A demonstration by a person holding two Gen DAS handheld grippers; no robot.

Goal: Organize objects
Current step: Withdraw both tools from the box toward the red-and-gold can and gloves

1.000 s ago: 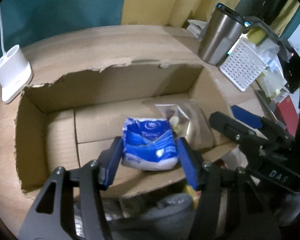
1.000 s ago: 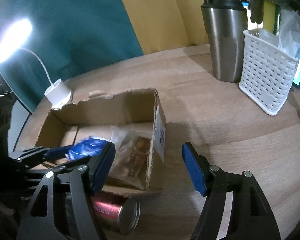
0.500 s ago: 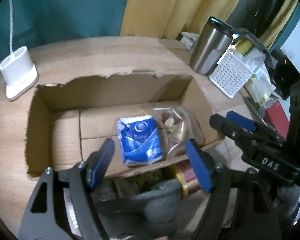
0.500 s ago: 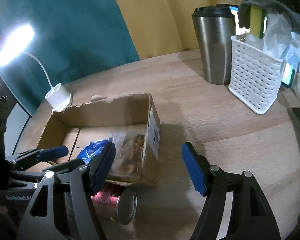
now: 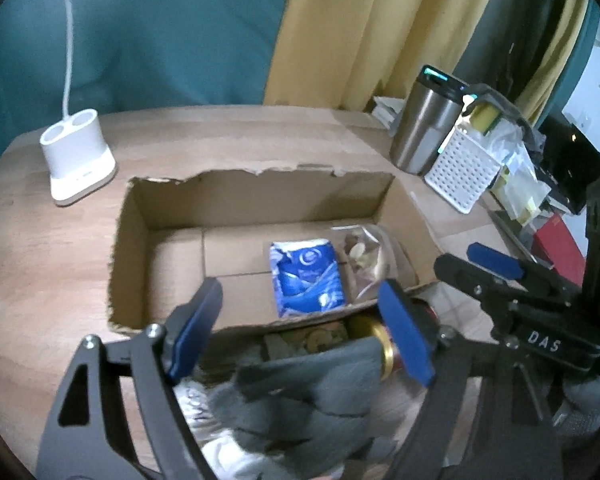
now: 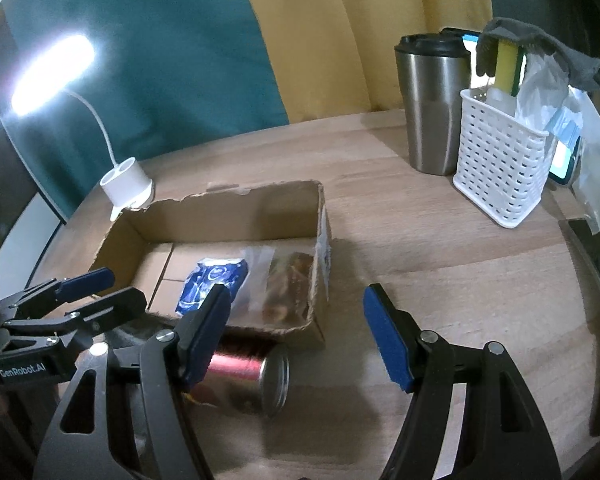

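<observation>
A torn cardboard box (image 5: 260,192) (image 6: 228,216) lies open on the wooden table. Inside lie a blue-and-white packet (image 5: 306,276) (image 6: 210,282) and a clear bag of snacks (image 5: 366,254) (image 6: 288,288) at its right end. A red can (image 6: 244,376) (image 5: 384,350) lies on its side in front of the box. A grey cloth (image 5: 312,392) lies beside the can. My left gripper (image 5: 300,332) is open and empty, above the box's near edge. My right gripper (image 6: 296,336) is open and empty, over the can and the table.
A white lamp base (image 5: 78,156) (image 6: 126,182) stands left of the box. A steel tumbler (image 6: 434,104) (image 5: 424,128) and a white perforated basket (image 6: 500,160) (image 5: 462,168) of sponges and bags stand at the back right. Bare table lies right of the box.
My left gripper has let go of the blue packet, which now lies in the box, and has opened and pulled back and up. My right gripper has drawn back a little.
</observation>
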